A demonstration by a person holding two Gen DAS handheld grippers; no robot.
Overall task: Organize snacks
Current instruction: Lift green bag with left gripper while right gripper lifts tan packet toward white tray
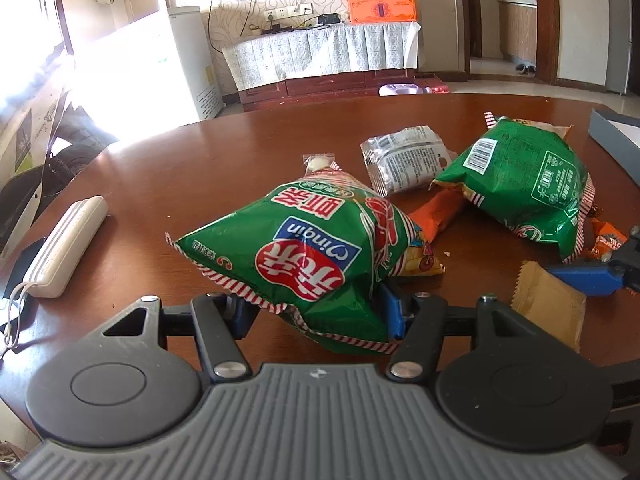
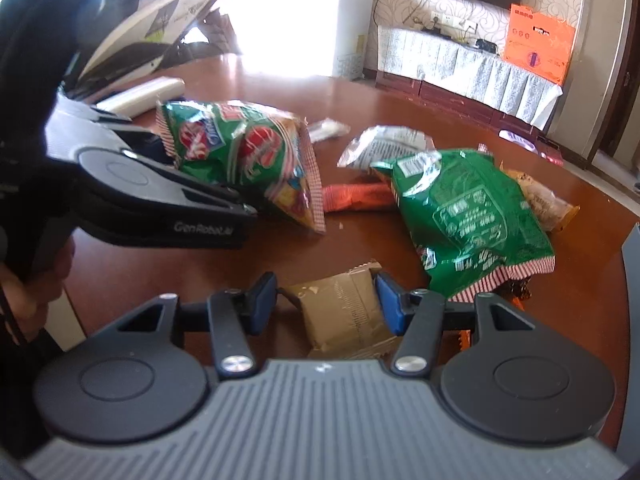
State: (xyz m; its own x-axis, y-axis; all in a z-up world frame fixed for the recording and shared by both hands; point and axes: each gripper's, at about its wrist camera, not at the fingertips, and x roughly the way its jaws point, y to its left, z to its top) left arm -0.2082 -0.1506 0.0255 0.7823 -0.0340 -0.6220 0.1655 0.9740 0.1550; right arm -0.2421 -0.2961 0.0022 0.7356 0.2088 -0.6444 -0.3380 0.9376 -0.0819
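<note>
The green shrimp-chip bag [image 1: 288, 256] is sitting tilted on the round wooden table [image 1: 180, 168], its crimped lower end pinched between the blue pads of the left gripper [image 1: 320, 312]. The foil is bulging and creasing around the pads, so the left gripper is clamping the bag, probably by the seal because the air-filled body would slip. In the right wrist view the same bag [image 2: 244, 152] is showing at the tip of that gripper, with a person's hand [image 2: 36, 276] wrapped around the handle.

The tan biscuit packet [image 2: 344, 312] is lying flat on the table between the blue fingers of the right gripper [image 2: 324, 304]. Its right edge is meeting one pad and its left corner is reaching the other, so the right gripper appears to be closing onto it, lightly.

Further out, a second green bag [image 1: 524, 184] is lying label-down over an orange wrapper [image 1: 436, 212], beside a silver sachet [image 1: 404, 160] and a small white candy [image 1: 318, 162]. A grey box [image 1: 612, 132] is waiting at the far right edge, likely the destination.
</note>
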